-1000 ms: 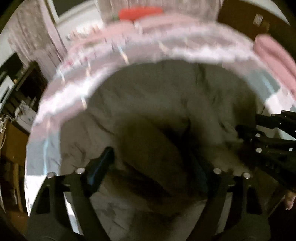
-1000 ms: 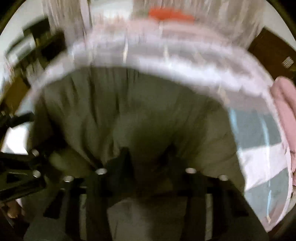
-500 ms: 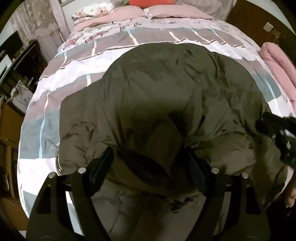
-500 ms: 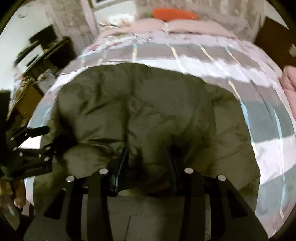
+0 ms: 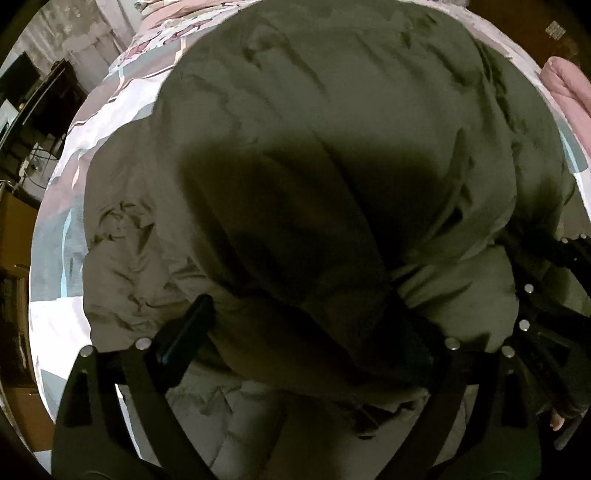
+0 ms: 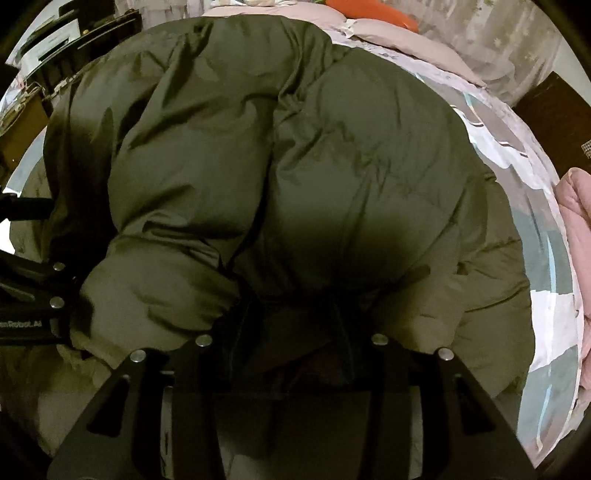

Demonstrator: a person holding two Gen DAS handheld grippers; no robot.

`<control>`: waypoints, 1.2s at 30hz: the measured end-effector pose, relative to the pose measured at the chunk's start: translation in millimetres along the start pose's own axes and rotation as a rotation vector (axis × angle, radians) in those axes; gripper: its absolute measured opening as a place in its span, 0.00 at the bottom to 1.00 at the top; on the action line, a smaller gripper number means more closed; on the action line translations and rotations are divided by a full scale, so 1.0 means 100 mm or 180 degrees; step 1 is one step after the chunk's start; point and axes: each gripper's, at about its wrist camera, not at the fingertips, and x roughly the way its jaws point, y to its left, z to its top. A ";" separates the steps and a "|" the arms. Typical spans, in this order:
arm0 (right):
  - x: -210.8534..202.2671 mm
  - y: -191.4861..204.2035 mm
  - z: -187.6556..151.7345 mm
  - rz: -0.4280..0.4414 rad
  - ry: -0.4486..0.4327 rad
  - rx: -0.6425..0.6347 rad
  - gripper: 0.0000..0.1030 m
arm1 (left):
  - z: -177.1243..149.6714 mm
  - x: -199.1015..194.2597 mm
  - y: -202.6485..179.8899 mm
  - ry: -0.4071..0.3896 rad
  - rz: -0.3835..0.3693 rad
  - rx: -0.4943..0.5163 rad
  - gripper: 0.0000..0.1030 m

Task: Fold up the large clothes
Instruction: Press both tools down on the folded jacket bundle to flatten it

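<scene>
An olive-green puffer jacket is lying folded over on a bed's patchwork cover of grey, white and pink, filling nearly everything ahead of both claws. Its shiny fabric is bulging in thick padded rolls with fine creases, and the upper layer is doubling over a paler, flatter layer nearest the cameras. The left gripper is pointing steeply down with its jaws spread wide; they have just been opening, and a dark fold of the jacket is sitting between them, the left finger standing clear of the fabric. The right gripper is also pointing down, its jaws having just been widening a little, with a bunched fold of the jacket between the fingers; shadow is hiding whether the pads are pressing on it. A puffy sleeve is resting just left of the right claw. Beyond the jacket, pink pillows and an orange-red cushion are lying at the bed's far end.
</scene>
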 end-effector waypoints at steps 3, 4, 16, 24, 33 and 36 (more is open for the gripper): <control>-0.17 -0.09 0.09 0.0068 0.0025 0.0063 0.42 | -0.05 -0.21 0.03 -0.0182 -0.0025 -0.0016 0.83; -0.24 -0.12 0.11 0.0069 -0.0032 0.0072 0.43 | -0.07 -0.32 0.02 -0.0297 0.0019 0.0025 0.82; -0.06 -0.61 0.15 -0.0103 -0.0025 0.0606 0.56 | -0.03 -0.20 -0.17 -0.0371 0.0275 0.0139 0.83; 0.14 -0.54 0.24 -0.0104 -0.0027 0.0706 0.64 | 0.09 -0.03 -0.01 -0.0216 0.0190 -0.0173 0.88; 0.04 -0.58 0.34 -0.0131 0.0025 0.0834 0.70 | 0.02 -0.27 0.17 -0.0310 0.0082 -0.0277 0.87; -0.41 -0.53 0.28 -0.0002 -0.0262 0.0848 0.70 | 0.00 -0.38 0.20 -0.0374 0.0092 -0.0273 0.87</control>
